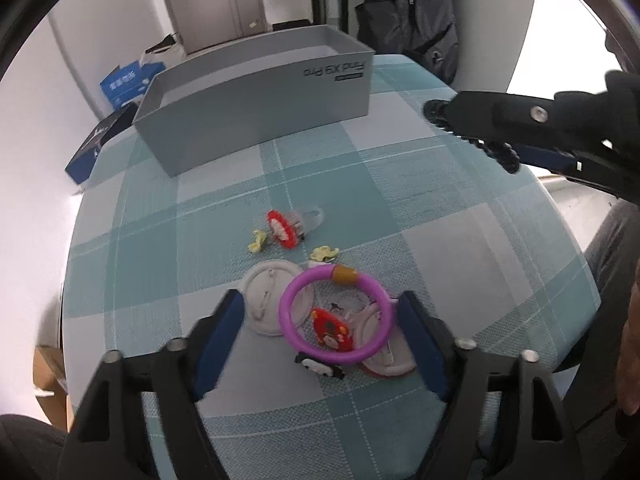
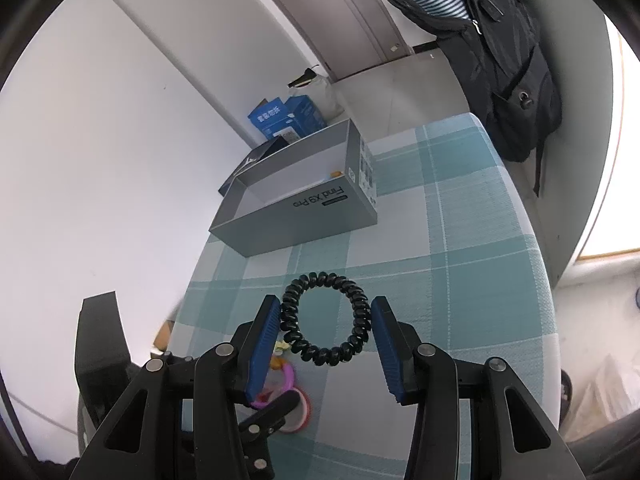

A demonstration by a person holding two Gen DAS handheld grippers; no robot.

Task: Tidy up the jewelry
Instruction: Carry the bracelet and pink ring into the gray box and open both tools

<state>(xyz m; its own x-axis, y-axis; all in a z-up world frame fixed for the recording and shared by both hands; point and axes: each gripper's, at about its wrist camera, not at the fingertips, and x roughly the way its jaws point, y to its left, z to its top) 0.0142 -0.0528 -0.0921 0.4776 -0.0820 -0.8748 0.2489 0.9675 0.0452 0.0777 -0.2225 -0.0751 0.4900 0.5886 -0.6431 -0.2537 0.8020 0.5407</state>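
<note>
Between the right gripper's (image 2: 325, 330) spread fingers hangs a black coil tie (image 2: 324, 316), face-on.

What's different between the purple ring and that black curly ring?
The purple ring is smooth with a gold band; the black curly ring is a ridged spiral. The purple one lies on the table among trinkets between the open left tongs; the black one is held between the right tongs. Both are round loops.
</note>
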